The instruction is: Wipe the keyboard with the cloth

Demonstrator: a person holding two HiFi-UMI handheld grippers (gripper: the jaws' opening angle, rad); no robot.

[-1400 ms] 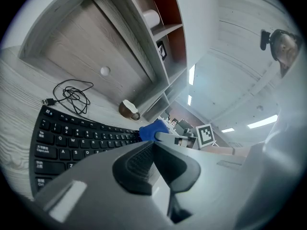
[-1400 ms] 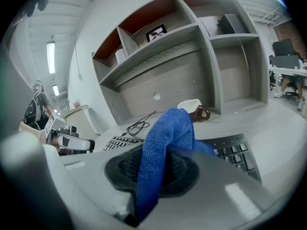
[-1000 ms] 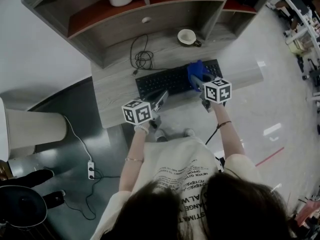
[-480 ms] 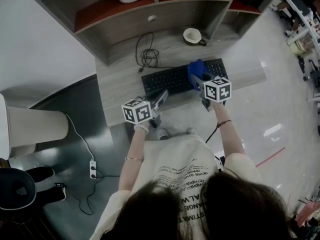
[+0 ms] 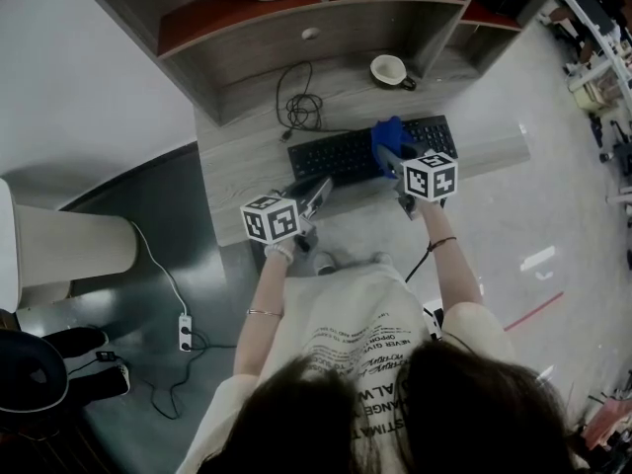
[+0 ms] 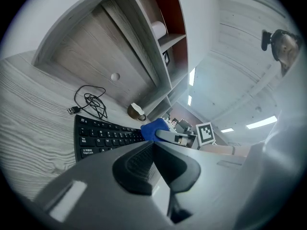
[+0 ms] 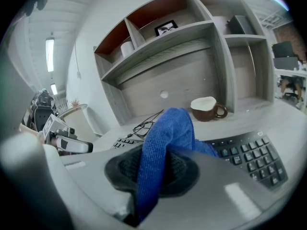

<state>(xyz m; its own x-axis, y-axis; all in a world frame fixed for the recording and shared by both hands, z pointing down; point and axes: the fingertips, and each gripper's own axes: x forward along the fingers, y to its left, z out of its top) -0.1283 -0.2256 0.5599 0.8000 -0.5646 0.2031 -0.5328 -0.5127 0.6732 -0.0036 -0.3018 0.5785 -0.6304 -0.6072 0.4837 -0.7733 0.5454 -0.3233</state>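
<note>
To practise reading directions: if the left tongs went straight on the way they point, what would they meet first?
Probably the keyboard, toward its left end; the left tongs aim at it, though depth is unclear.

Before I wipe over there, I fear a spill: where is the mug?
In the head view the mug stands on the desk behind the keyboard, to the right of the coiled cable.

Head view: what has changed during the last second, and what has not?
The right gripper dragged the cloth slightly left along the keyboard; the left gripper shifted left too. Nothing was grasped or released. Unchanged: right jaws clamped on the cloth, left jaws together and empty, mug and cable in place.
</note>
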